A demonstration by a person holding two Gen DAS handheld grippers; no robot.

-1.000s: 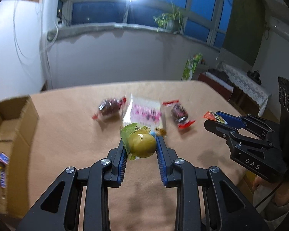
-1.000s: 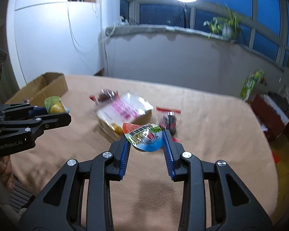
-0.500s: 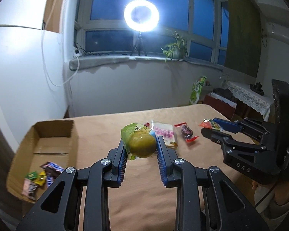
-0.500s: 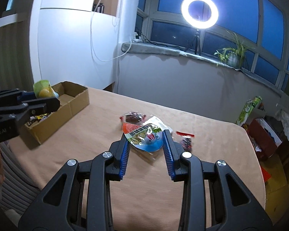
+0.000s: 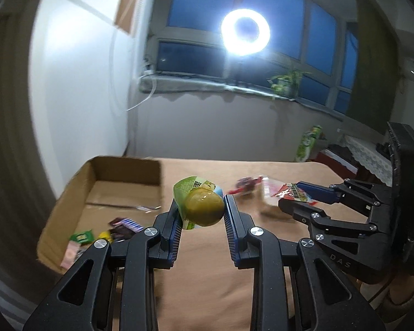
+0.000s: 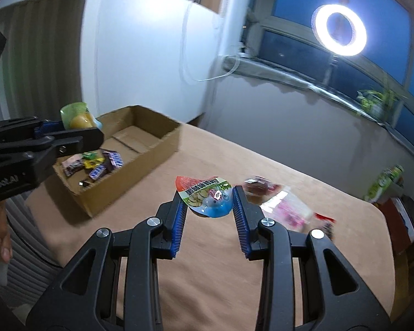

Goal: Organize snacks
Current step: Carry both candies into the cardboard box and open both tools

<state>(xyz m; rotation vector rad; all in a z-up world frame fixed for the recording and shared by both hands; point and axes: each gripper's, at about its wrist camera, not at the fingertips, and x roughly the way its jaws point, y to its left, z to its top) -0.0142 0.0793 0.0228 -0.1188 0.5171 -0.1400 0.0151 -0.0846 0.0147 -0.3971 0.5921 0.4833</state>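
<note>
Left gripper (image 5: 200, 211) clamped on a green-lidded yellow jelly cup (image 5: 202, 207) near an open brown cardboard box (image 5: 69, 193); right gripper (image 6: 208, 205) clamped on a red-and-blue-lidded jelly cup (image 6: 208, 198).

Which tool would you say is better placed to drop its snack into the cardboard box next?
Probably the left tool: its green jelly cup hangs beside the cardboard box, while the right tool, holding the blue jelly cup, is farther out over the table.
</note>
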